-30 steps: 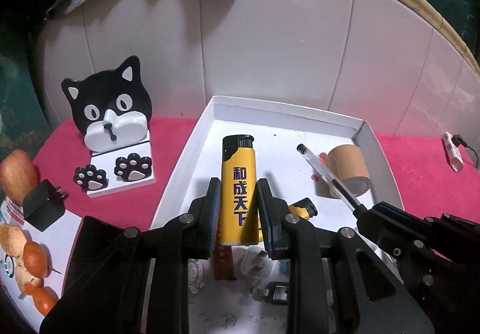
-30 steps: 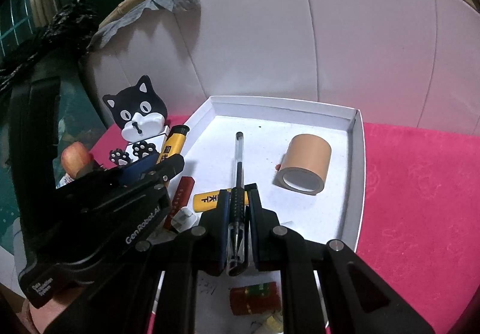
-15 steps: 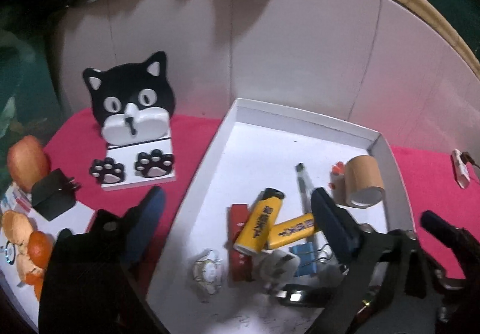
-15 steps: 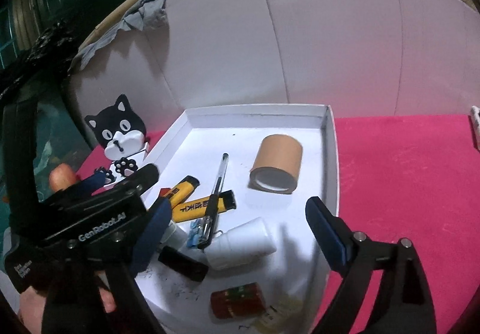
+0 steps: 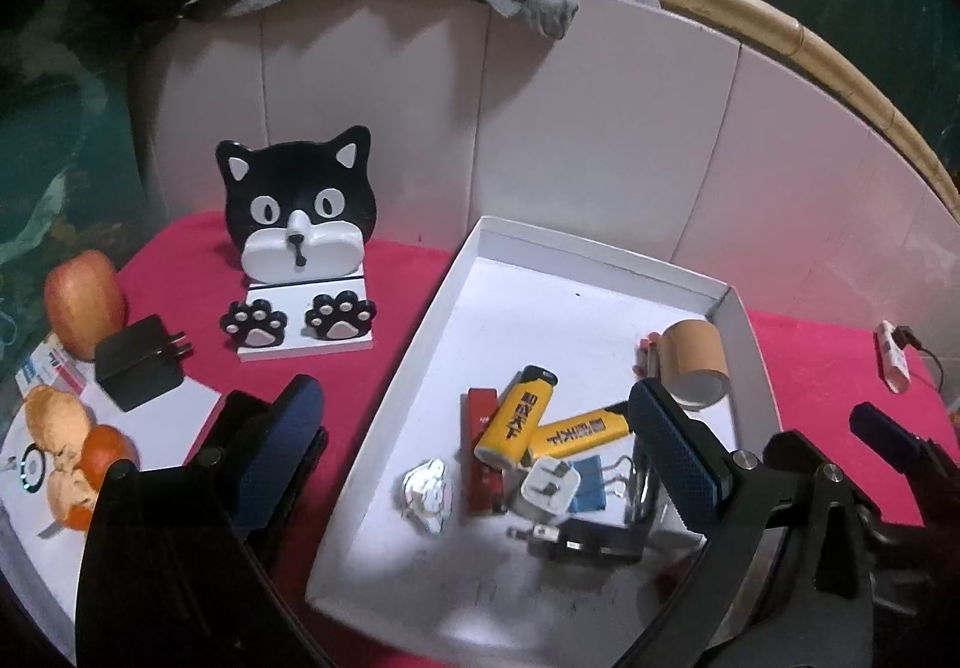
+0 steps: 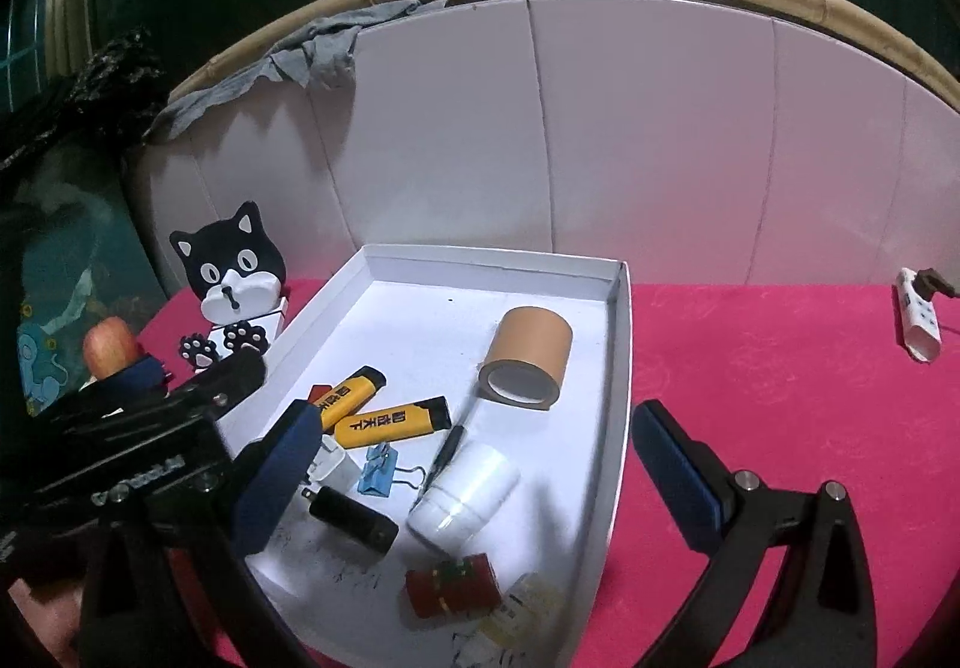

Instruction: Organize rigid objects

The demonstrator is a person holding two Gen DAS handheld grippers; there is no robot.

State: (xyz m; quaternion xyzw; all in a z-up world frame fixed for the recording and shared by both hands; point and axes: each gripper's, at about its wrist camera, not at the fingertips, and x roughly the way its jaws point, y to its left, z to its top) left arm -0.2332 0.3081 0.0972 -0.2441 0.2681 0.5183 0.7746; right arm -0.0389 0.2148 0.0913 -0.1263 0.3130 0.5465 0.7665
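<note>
Lighters first: two yellow plastic lighters with black caps [image 5: 517, 416] lie crossed on the floor of the shallow white cardboard tray [image 5: 420, 332], ahead of and between my left fingers, touching a red flat stick [image 5: 483, 449]. Just beyond my right fingers a black pen [image 6: 443, 455] rests against a white plastic bottle [image 6: 465, 491], with a brown tape roll [image 6: 528, 362] farther off.

To do this well, I judge both hands should back off cleanly without nudging the pile, then pick a loose item outside the tray.

My left gripper [image 5: 474, 458] stands fully apart, holding nothing. My right gripper [image 6: 474, 479] has just been opening; nothing sits between its pads.
</note>
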